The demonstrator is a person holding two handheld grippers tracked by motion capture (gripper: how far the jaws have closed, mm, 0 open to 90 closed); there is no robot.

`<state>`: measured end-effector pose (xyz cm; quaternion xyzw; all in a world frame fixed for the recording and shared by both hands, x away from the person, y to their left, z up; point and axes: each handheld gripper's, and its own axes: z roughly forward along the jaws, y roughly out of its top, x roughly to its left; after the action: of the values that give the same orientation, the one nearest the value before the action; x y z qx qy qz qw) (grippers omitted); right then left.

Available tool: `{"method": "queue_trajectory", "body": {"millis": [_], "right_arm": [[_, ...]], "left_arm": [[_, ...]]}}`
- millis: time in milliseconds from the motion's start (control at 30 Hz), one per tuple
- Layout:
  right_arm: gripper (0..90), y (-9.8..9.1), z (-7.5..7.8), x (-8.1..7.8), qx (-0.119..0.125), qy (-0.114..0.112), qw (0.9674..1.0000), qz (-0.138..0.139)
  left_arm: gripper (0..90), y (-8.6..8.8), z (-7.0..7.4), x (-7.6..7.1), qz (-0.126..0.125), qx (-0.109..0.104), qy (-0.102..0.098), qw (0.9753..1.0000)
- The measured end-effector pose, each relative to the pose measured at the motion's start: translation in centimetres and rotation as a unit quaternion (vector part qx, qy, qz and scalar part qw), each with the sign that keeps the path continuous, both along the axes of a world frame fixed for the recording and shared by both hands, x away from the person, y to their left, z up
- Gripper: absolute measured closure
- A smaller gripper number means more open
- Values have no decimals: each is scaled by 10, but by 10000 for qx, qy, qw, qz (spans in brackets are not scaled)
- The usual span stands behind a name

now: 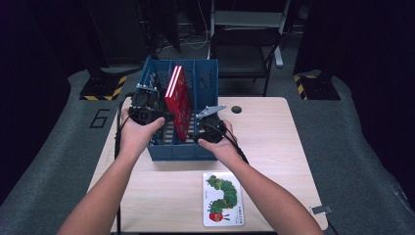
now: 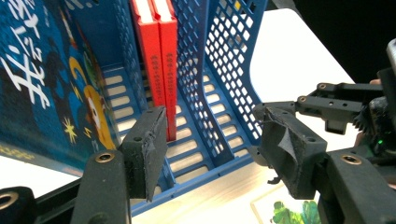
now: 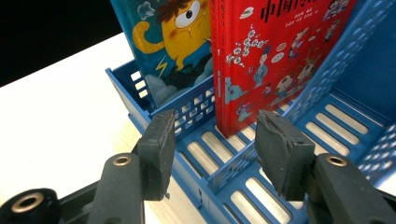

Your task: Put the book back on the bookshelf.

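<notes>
A blue three-slot file rack (image 1: 178,149) stands on the table. Two red books (image 1: 177,100) are upright in its middle slot, and a blue picture book (image 2: 46,79) stands in the left slot. My left gripper (image 1: 164,116) is at the rack's left side with its jaws open and nothing between them (image 2: 212,123). My right gripper (image 1: 196,131) hovers over the rack's front right, also open (image 3: 215,128). It points at the lower corner of the red books (image 3: 280,51) without touching them. A caterpillar book (image 1: 223,198) lies flat near the front edge.
The rack's right slot (image 1: 205,81) holds nothing. The wooden table (image 1: 274,147) stretches out to the right of the rack. A black folding chair (image 1: 244,54) stands beyond the table's far edge. In the left gripper view the right gripper (image 2: 336,107) shows at the right.
</notes>
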<state>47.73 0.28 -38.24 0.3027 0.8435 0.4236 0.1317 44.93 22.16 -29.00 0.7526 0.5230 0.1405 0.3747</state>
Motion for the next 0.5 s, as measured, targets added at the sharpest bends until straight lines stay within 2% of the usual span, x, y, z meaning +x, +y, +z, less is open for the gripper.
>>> {"method": "queue_trajectory", "body": {"millis": [167, 267, 333, 500], "right_arm": [[475, -7, 6, -9, 49, -100, 9999, 15], [481, -11, 6, -16, 34, -133, 9999, 67], [482, -14, 4, -21, 80, -141, 9998, 103], [482, -23, -3, -34, 79, -136, 9998, 79]], "left_arm": [[413, 0, -5, -11, -168, 79, -71, 9998], [428, 0, -8, -17, -241, 24, -74, 9997], [428, 0, -11, -21, -263, -37, -68, 9996], [425, -1, -19, -33, -430, 19, -116, 9990]]}}
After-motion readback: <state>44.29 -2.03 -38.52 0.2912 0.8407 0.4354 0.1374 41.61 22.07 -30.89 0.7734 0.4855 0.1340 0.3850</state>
